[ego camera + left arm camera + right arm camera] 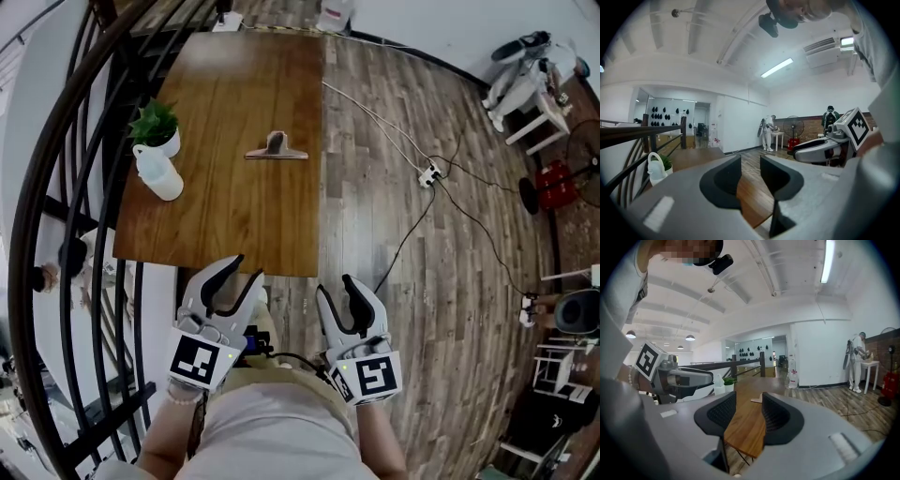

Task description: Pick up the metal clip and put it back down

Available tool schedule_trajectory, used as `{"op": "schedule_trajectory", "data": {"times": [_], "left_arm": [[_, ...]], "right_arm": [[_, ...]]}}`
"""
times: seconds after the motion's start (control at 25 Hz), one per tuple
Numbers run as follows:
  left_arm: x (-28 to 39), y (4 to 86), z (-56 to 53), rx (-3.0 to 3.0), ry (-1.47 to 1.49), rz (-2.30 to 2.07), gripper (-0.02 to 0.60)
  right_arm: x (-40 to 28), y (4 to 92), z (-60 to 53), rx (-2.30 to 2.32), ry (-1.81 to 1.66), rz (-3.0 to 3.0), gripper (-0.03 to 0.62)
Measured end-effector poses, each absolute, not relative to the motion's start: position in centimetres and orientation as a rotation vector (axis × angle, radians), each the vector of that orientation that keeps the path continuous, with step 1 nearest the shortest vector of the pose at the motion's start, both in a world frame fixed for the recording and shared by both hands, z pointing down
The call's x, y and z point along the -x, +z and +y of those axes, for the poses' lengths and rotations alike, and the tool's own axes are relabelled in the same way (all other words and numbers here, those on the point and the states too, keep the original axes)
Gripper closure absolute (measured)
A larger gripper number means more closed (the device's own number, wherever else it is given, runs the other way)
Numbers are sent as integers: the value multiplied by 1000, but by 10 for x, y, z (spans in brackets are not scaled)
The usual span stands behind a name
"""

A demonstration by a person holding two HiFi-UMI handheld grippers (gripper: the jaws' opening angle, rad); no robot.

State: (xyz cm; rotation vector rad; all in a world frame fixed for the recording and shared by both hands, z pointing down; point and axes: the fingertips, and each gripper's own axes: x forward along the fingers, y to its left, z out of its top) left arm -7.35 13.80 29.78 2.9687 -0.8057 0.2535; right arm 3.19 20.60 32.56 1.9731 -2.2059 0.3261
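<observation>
Head view: metal clip (276, 148) on table (234, 225), upper centre of frame.
I've got left gripper (242, 272) and right gripper (337, 287) at bottom centre, off the table's near edge, both with jaws apart and empty, clip well away.

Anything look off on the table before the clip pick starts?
Nothing stands out. The metal clip lies flat on the table; the potted plant and white jug stand upright near its left edge. Left tongs and right tongs are open and empty.
</observation>
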Motion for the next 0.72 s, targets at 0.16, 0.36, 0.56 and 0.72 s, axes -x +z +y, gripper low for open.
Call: {"op": "schedule_trajectory", "data": {"times": [0.16, 0.36, 0.56, 0.72], "left_arm": [[67, 298, 99, -2962, 255, -781, 466], [57, 298, 58, -2954, 261, -748, 466], [53, 308, 30, -2933, 287, -709, 465], [49, 317, 18, -2929, 295, -676, 466]], "right_arm": [[-39, 324, 166, -1971, 337, -2184, 414], [-48, 325, 121, -1968, 359, -2162, 414], [-57, 334, 96, -2002, 408, -2118, 414], [-61, 342, 85, -1994, 431, -2093, 414]]}}
